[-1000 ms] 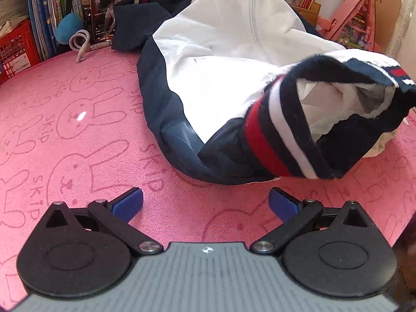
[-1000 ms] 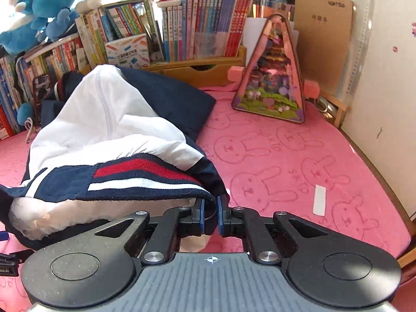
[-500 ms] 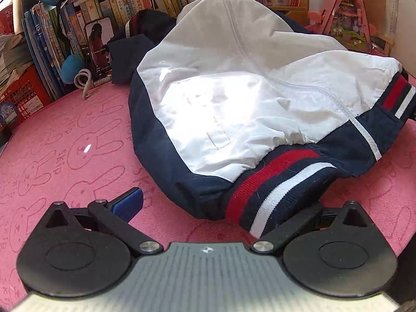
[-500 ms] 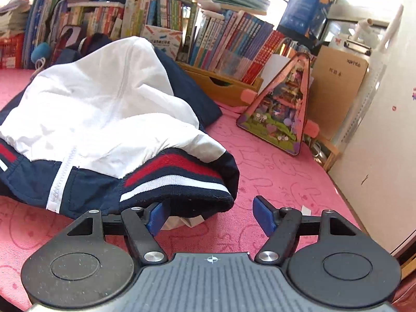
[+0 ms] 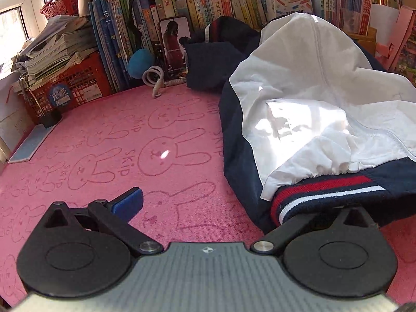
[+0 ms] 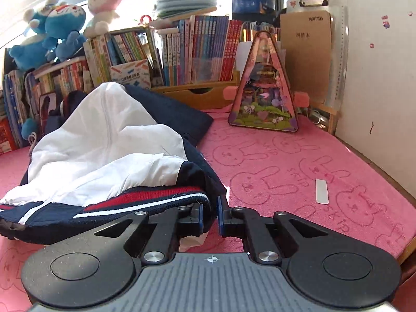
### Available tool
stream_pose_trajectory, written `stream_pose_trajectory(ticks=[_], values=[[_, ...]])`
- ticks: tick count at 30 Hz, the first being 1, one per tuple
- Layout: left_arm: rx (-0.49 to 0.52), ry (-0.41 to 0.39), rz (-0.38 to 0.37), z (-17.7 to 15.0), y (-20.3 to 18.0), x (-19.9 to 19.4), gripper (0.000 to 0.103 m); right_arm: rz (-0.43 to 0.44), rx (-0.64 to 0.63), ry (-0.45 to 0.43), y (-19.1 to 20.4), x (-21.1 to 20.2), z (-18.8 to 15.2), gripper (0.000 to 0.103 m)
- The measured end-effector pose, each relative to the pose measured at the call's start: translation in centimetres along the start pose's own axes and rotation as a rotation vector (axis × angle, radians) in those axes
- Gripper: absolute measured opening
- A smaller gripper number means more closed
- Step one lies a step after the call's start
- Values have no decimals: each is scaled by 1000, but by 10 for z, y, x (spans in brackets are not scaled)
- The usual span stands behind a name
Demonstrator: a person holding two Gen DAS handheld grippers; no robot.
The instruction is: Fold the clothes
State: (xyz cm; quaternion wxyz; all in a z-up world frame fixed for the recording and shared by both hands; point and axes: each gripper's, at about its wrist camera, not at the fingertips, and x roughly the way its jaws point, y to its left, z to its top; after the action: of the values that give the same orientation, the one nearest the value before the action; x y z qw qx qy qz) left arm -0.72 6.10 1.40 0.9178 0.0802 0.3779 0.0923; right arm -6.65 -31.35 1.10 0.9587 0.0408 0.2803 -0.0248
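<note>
Half a second after standing spread, the right tool (image 6: 209, 217) now pinches the white-and-navy jacket's striped ribbed hem (image 6: 145, 197) at six o'clock on the pink rabbit-print worktop (image 6: 299, 171), readying a fold, while the left tool (image 5: 205, 205) stays spread.

The left gripper's (image 5: 223, 202) lower-right fingertip is hidden beneath the jacket's (image 5: 312, 119) striped hem (image 5: 325, 195), which the frame's right edge cuts off.

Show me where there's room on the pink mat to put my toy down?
Two bare patches: the pink mat between the red basket and the jacket, and the stretch right of the jacket, in front of the triangle toy, apart from a small white strip. The back edge is crowded with books.
</note>
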Motion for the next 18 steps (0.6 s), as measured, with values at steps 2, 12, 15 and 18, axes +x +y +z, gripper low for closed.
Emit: stream_pose_trajectory(ticks=[2,12,15,18], values=[[23,-43,51,-2,9,-15,103,36,-18,16,1,-16,-5,13],[-133,-100,353,-2,117,-43,103,322,-121,34,88,-11,0,16],[-190,-56,367,-17,148,-50,103,409,-152,39,115,-8,2,16],[-171,13,279,-43,148,-52,103,408,-171,58,115,-18,-1,16]])
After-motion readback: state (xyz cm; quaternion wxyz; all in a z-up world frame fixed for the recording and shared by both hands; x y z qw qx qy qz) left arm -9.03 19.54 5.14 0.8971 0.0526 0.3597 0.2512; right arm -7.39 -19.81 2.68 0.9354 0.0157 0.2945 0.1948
